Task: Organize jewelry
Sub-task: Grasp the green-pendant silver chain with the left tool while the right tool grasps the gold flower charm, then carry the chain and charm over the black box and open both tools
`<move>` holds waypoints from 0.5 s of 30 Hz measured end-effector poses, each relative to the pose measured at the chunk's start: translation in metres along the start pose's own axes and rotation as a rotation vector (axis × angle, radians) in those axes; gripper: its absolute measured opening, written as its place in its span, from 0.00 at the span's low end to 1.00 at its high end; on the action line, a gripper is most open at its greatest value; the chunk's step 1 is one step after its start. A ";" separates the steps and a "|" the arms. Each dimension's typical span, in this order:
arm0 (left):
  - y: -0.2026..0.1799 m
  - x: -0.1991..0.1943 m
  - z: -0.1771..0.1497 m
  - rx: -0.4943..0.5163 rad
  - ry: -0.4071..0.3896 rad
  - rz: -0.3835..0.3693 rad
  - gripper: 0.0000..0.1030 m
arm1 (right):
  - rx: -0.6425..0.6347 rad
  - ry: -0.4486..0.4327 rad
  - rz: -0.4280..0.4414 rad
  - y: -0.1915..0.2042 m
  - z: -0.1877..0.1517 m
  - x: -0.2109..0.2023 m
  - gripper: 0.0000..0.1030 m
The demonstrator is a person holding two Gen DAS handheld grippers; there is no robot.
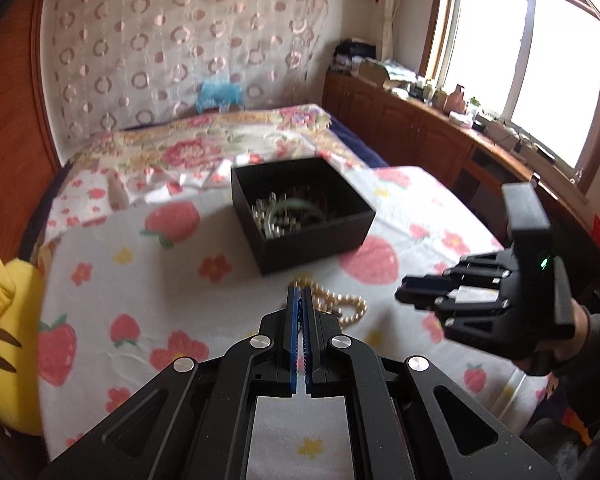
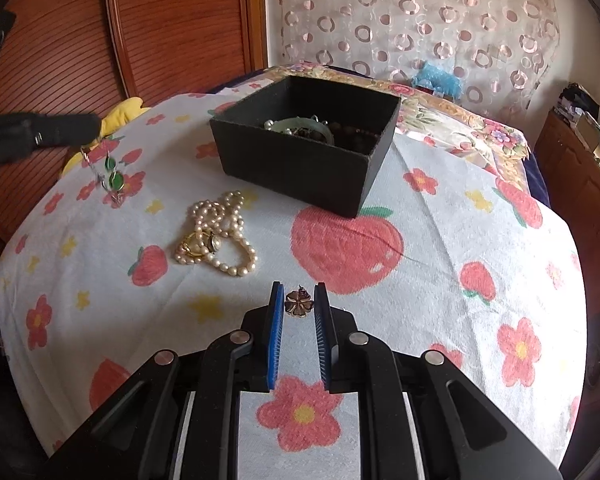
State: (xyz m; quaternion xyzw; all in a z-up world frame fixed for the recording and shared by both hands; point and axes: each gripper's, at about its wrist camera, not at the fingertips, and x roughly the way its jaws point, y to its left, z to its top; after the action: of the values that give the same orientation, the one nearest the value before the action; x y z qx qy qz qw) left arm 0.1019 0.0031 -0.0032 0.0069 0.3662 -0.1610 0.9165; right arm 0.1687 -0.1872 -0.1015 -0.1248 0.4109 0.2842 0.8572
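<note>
A black open box [image 1: 320, 240] [image 2: 292, 168] with several jewelry pieces inside stands on the strawberry-print cloth [image 2: 440, 240]. A pearl necklace [image 1: 342, 306] [image 2: 216, 236] lies in a heap in front of it, with a gold piece [image 2: 200, 242] on top. My left gripper [image 1: 300, 294] [image 2: 90, 130] is shut on a thin chain with green stones [image 2: 111, 172], which dangles above the cloth; the left wrist view hides the chain. My right gripper [image 2: 299, 290] [image 1: 404, 294] sits low over the cloth, its blue pads against a small gold flower brooch [image 2: 299, 304].
A yellow plush toy [image 1: 4, 312] [image 2: 120, 110] lies at the cloth's left edge. A folded floral quilt [image 1: 220, 140] is behind the box. A wooden cabinet [image 1: 412, 136] with clutter runs under the window, and a wooden panel [image 2: 160, 20] stands at the left.
</note>
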 end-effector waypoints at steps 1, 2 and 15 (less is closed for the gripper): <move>-0.001 -0.002 0.003 0.004 -0.007 0.004 0.01 | -0.001 -0.002 0.001 0.000 0.001 -0.001 0.17; -0.001 -0.004 0.006 0.009 -0.017 0.012 0.01 | -0.004 -0.007 0.002 0.001 0.002 -0.002 0.17; 0.002 0.003 0.032 0.029 -0.067 0.049 0.01 | -0.038 -0.085 0.014 0.000 0.033 -0.029 0.17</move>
State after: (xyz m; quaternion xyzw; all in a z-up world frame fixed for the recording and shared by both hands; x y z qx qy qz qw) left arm 0.1260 -0.0005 0.0180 0.0239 0.3325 -0.1439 0.9318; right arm 0.1752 -0.1838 -0.0587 -0.1258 0.3694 0.3032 0.8694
